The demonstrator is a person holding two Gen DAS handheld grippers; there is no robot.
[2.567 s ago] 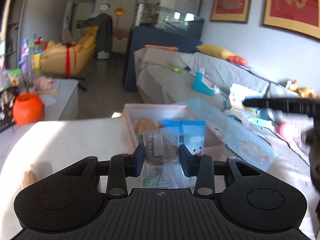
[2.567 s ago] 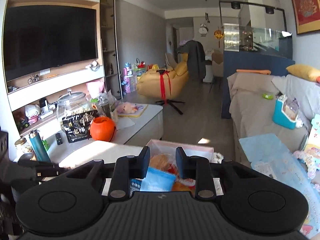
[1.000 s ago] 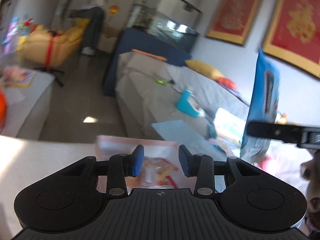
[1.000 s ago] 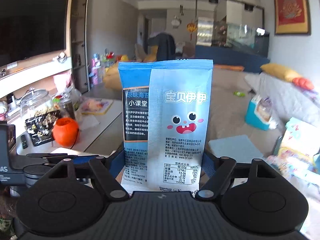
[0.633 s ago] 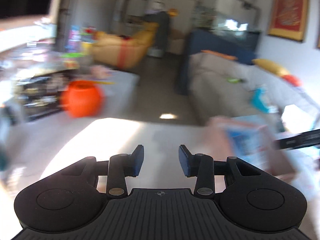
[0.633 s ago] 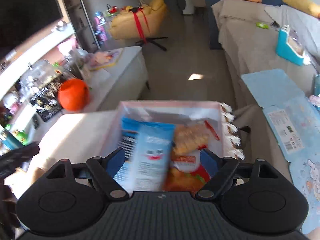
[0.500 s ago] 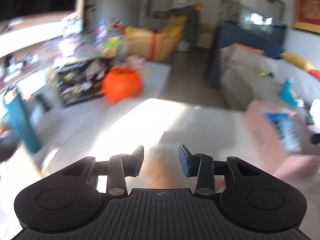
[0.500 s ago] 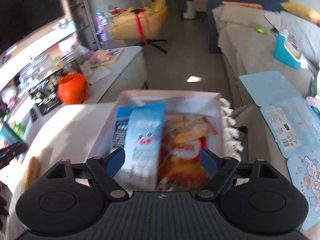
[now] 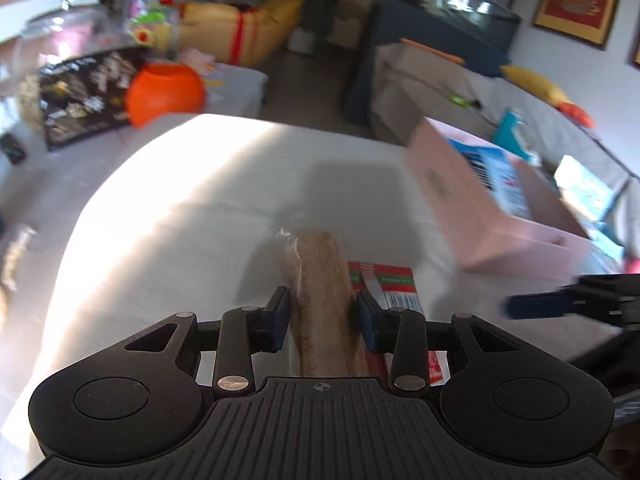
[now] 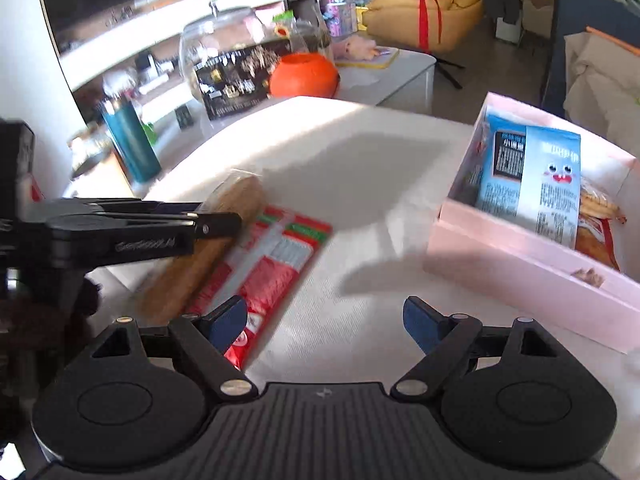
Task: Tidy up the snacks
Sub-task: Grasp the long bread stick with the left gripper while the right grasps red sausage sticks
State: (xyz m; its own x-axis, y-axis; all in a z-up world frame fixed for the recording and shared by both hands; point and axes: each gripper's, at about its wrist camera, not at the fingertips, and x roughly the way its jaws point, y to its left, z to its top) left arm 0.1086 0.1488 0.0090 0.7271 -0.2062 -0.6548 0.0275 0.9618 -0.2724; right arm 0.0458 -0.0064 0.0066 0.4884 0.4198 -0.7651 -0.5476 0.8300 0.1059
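Note:
A long brown bread stick in clear wrap [image 9: 322, 280] lies on the white table, also in the right wrist view [image 10: 200, 256]. My left gripper [image 9: 323, 322] straddles it with the pads close on both sides; a small gap shows. A red and green snack packet [image 10: 264, 264] lies right beside it [image 9: 394, 284]. My right gripper [image 10: 324, 322] is open wide and empty over the table, just right of the packet. The pink box [image 10: 532, 248] holds a light blue snack bag [image 10: 528, 176] and orange packets.
An orange round pot [image 10: 304, 76], a black printed box [image 10: 236, 80], a glass jar [image 10: 216, 40] and a teal bottle [image 10: 132, 144] stand on the low cabinet beyond the table's far edge. A grey sofa [image 9: 460, 92] lies behind the box.
My right gripper dropped the blue bag into the pink box and swung left, open. My left gripper swept left from the box and came down around the bread stick.

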